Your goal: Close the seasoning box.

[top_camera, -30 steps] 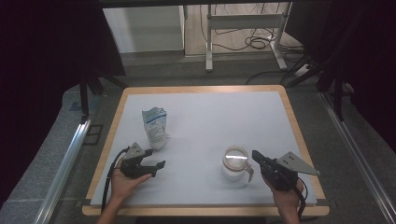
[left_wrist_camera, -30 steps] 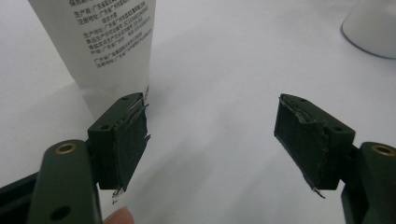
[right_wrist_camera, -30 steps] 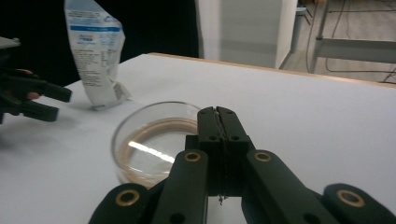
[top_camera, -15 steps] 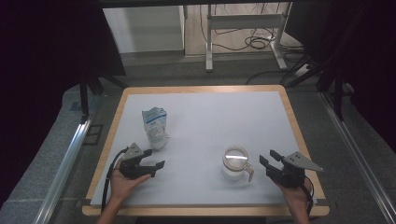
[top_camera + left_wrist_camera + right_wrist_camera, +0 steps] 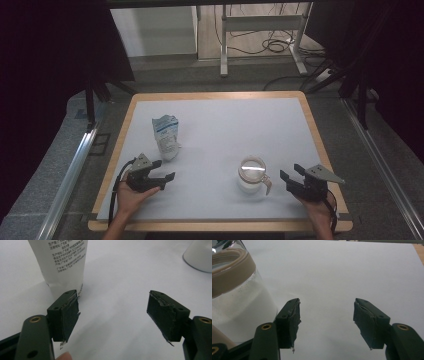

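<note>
1. Hovering low at the table's near right, the right gripper (image 5: 296,178) has just been spreading its jaws, nothing between them; the glass jug (image 5: 252,174) stands just beside it.
2. Risk: jug's handle (image 5: 268,184) sits close, and a careless swing could knock the jug and spill it.
3. Left gripper (image 5: 162,170) gapes wide, empty, near the white pouch (image 5: 166,135), whose crumpled top could topple if nudged.
4. Jug holds what looks like white powder; pouch contents hidden.

A wood-rimmed table (image 5: 306,112) with a white top; a white pouch (image 5: 166,135) and glass jar (image 5: 252,175) stand on it.
</note>
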The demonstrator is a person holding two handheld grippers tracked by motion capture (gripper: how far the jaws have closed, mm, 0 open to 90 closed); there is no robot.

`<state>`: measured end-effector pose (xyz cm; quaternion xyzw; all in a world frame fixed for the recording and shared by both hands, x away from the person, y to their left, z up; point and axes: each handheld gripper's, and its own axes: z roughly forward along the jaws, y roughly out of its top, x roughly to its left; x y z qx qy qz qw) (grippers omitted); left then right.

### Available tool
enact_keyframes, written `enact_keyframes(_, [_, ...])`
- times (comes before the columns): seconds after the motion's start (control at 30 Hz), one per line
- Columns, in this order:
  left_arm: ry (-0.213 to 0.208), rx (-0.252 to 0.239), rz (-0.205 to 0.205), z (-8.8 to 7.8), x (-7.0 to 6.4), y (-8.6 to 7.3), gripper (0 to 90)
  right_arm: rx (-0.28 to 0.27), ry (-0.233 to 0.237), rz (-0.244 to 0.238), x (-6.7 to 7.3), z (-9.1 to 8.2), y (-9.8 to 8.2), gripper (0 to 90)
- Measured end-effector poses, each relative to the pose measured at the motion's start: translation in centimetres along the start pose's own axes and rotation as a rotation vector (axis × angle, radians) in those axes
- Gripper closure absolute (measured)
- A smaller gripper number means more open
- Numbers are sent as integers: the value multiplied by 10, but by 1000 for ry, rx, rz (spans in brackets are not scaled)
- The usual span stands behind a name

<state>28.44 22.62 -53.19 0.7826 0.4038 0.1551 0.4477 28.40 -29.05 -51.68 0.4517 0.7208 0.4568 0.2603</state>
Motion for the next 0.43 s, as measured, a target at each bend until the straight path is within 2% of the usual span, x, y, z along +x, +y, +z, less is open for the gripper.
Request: enact_keyframes(0.43, [0,-4,1,-1,0,0,257,-8,1,-3,1,-1,0,362])
